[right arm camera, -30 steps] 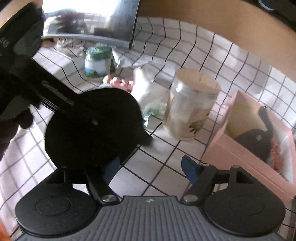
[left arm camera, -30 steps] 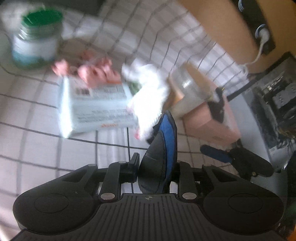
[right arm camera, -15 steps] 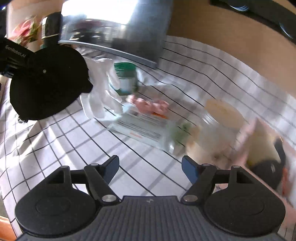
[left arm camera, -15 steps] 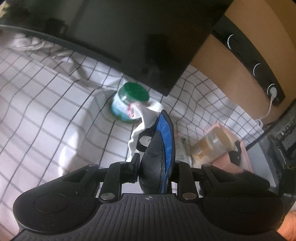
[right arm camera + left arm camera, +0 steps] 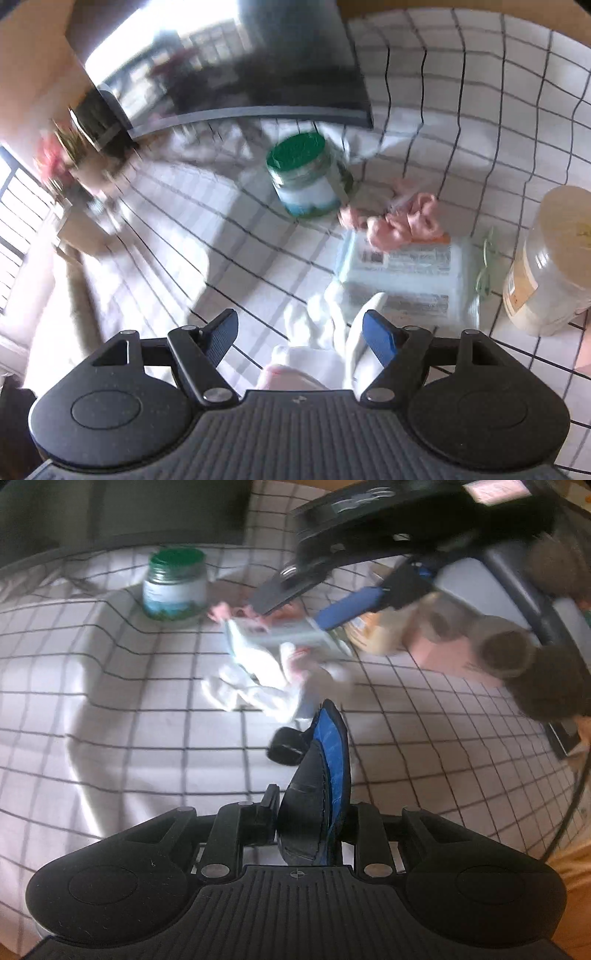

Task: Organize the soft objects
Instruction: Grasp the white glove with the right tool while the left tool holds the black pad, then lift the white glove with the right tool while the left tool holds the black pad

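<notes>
A white glove lies crumpled on the checked tablecloth, its end leading up to my left gripper, which is shut on it. In the right wrist view the glove lies between the blue fingers of my open right gripper. A pink soft item lies on the far edge of a pale blue wipes pack. My right gripper also shows in the left wrist view, above the wipes pack.
A green-lidded jar stands behind the pack, also in the right wrist view. A tall clear jar with a tan lid stands at the right. A pink box and a dark monitor are farther back.
My left gripper has come down from hanging height, and the white glove now lies on the cloth by the wipes pack. My right gripper has moved over the glove.
</notes>
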`<state>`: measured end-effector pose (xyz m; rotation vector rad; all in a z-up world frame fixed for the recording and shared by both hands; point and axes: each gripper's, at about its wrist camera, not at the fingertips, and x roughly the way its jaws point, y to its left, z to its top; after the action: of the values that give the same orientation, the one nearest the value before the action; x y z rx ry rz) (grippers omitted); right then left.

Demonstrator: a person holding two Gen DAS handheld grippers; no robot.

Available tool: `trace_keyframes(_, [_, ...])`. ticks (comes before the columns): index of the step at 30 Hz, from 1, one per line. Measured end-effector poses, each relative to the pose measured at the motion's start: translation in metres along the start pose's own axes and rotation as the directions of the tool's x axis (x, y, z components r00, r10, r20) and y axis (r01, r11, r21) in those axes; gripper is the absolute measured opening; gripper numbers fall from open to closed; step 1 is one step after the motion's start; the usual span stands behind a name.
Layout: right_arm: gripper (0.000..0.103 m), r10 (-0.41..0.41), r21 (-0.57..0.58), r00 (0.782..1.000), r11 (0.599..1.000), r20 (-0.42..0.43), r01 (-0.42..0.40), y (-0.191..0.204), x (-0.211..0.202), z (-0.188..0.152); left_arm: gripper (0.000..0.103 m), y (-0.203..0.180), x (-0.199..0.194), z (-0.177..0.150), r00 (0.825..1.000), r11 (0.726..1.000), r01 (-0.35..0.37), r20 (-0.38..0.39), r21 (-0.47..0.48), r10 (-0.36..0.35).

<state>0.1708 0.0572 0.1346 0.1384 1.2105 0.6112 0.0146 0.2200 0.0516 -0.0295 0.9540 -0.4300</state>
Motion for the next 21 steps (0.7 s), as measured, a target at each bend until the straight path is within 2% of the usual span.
trace_keyframes(4, [0.075,-0.13,-0.034,0.987,0.991,-0.09,0.127,0.001,0.024,-0.015,0.026,0.002,-0.001,-0.005,1.0,1.0,0.016,0.015,-0.005,-0.015])
trace_keyframes(9, [0.075,-0.115,0.004,0.976,0.993,-0.187,0.118,-0.004,0.04,-0.027,0.026,0.0,0.002,-0.006,1.0,1.0,0.018,0.008,0.006,-0.018])
trace_keyframes(12, [0.075,-0.114,-0.042,0.97,0.993,-0.216,0.107,0.005,0.048,-0.025,0.025,-0.008,0.003,-0.002,1.0,0.998,0.003,0.0,0.056,-0.003])
trace_keyframes(14, [0.063,-0.148,-0.093,0.961,0.987,-0.232,0.129,0.011,0.055,-0.024,0.025,-0.017,0.003,0.001,1.0,0.996,-0.011,-0.001,0.094,0.011])
trace_keyframes(16, [0.028,-0.18,-0.142,0.956,0.979,-0.234,0.15,0.013,0.056,-0.023,0.025,-0.023,0.002,0.002,1.0,0.992,-0.018,0.001,0.123,0.018])
trace_keyframes(17, [0.019,-0.182,-0.159,0.955,0.976,-0.234,0.147,0.012,0.054,-0.022,0.025,-0.025,0.002,0.002,1.0,0.991,-0.018,0.001,0.13,0.018])
trace_keyframes(18, [0.012,-0.176,-0.165,0.956,0.976,-0.233,0.139,0.01,0.05,-0.021,0.025,-0.026,0.002,0.002,1.0,0.991,-0.017,0.0,0.13,0.017])
trace_keyframes(21, [0.009,-0.177,-0.158,0.968,0.976,-0.18,0.15,0.002,0.031,-0.013,0.025,-0.024,-0.002,0.004,1.0,0.992,-0.029,0.008,0.126,0.028])
